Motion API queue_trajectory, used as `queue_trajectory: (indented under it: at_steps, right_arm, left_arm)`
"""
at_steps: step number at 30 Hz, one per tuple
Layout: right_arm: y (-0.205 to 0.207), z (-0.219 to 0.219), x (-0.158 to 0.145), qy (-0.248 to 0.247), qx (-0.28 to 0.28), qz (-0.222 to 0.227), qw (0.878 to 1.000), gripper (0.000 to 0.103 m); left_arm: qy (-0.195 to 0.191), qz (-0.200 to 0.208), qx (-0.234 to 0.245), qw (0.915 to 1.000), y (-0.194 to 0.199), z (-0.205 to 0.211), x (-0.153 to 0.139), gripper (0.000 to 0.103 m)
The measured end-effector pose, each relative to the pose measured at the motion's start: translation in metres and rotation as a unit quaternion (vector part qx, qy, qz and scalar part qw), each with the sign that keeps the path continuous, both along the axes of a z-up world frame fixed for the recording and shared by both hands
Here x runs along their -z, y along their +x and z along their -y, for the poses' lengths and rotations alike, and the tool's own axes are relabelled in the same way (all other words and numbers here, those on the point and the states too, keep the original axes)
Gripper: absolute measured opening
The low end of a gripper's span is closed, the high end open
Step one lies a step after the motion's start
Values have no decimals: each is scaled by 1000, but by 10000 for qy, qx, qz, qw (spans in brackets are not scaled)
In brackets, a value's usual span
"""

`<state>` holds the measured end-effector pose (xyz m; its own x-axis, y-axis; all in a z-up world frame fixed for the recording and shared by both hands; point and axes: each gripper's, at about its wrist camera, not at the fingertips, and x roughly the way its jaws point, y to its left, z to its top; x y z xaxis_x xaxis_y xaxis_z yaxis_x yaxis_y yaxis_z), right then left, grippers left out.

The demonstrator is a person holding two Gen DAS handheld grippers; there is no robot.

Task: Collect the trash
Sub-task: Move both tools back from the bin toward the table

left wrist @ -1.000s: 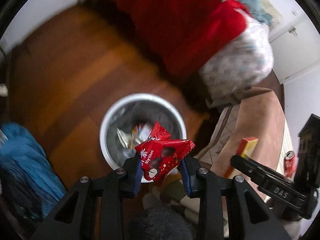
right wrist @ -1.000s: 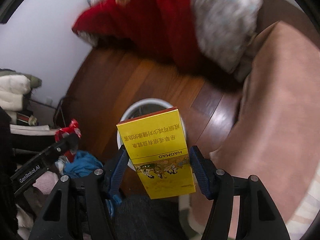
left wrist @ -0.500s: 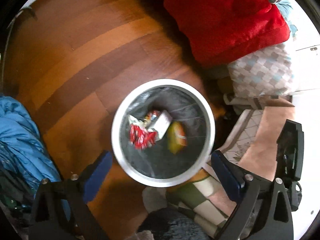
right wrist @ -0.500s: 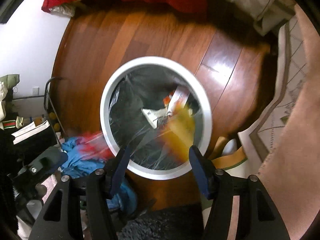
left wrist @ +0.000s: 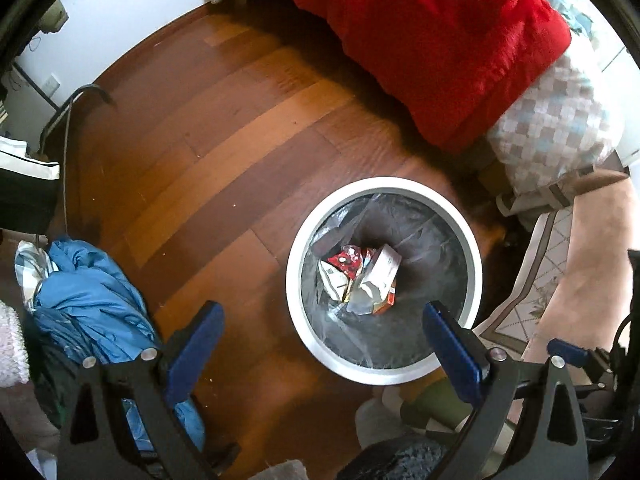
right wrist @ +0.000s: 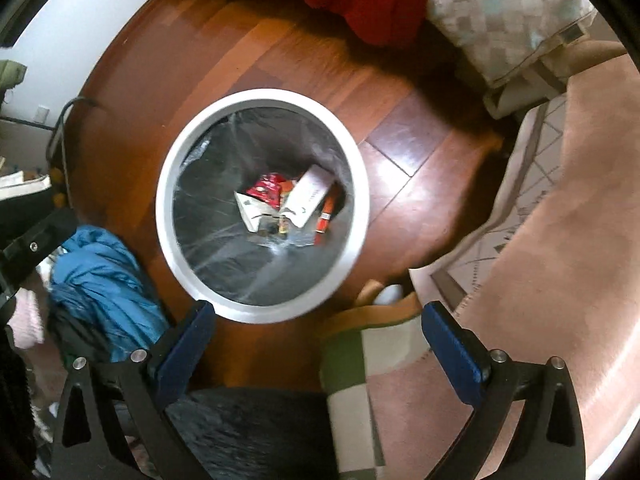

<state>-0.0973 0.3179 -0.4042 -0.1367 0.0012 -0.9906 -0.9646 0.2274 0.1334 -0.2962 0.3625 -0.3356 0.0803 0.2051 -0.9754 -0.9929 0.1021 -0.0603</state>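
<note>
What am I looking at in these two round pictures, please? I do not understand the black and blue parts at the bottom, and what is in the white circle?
There is no robot here. A person holds a hand tool with two fingers in each hand, and a wide-angle camera on each tool looks forward along its fingers. That is why the pictures look round and bent.

One picture comes from the left gripper, the other from the right gripper. The black arms with blue pads are the fingers. Both grippers point down at the floor and hold nothing; the right one is opening its fingers at this moment.

The white circle is the rim of a trash bin with a clear bag inside, standing on a wooden floor. In it lie a red wrapper, a white box and other scraps. Blue cloth lies beside the bin.
</note>
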Motion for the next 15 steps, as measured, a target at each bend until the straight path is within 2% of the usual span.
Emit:
queue_trajectory:
  at_steps: [7,15]
  right_arm:
    - [7,7,-22,222,15,152,9996,103]
    - [8,20,-67,672,36,231,9975,103]
  left_arm:
    - [167,-105,94,9998,4,14,-15,101]
    - [545,-134,206,9982,9,39,-57,101]
